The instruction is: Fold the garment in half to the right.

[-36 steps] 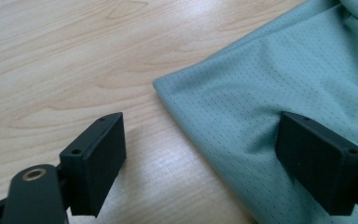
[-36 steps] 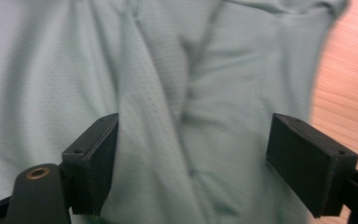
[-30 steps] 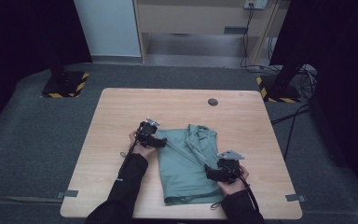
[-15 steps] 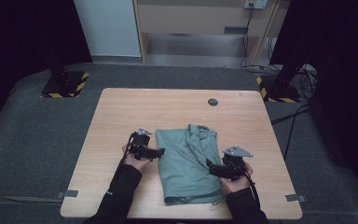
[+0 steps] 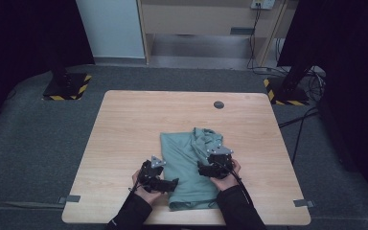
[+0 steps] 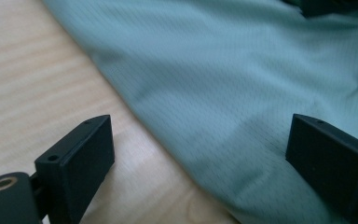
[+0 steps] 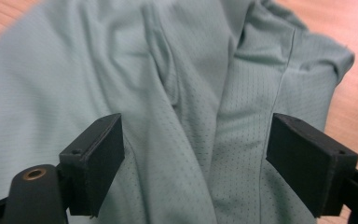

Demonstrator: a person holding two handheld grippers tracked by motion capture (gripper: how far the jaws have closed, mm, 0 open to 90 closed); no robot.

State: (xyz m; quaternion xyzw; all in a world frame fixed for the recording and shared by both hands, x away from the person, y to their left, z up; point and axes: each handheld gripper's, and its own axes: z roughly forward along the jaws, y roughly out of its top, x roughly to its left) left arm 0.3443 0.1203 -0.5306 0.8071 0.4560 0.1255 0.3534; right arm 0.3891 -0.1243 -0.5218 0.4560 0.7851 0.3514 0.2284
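On the wooden table [image 5: 124, 124], both claws, left [image 5: 172, 183] and right [image 5: 202, 168], gape empty beside the green shirt [image 5: 189, 158].

Dark long sleeves cover both my forearms down to the wrists. My left gripper [image 5: 173, 183] and my right gripper [image 5: 202, 168] are black blocks, each topped with a grey three-cornered plate, and a thin black cable trails back along my right sleeve. Seen close, my jaws are matte black rectangular pads with small screw holes, and a brass-ringed hole sits on the black body beside them.
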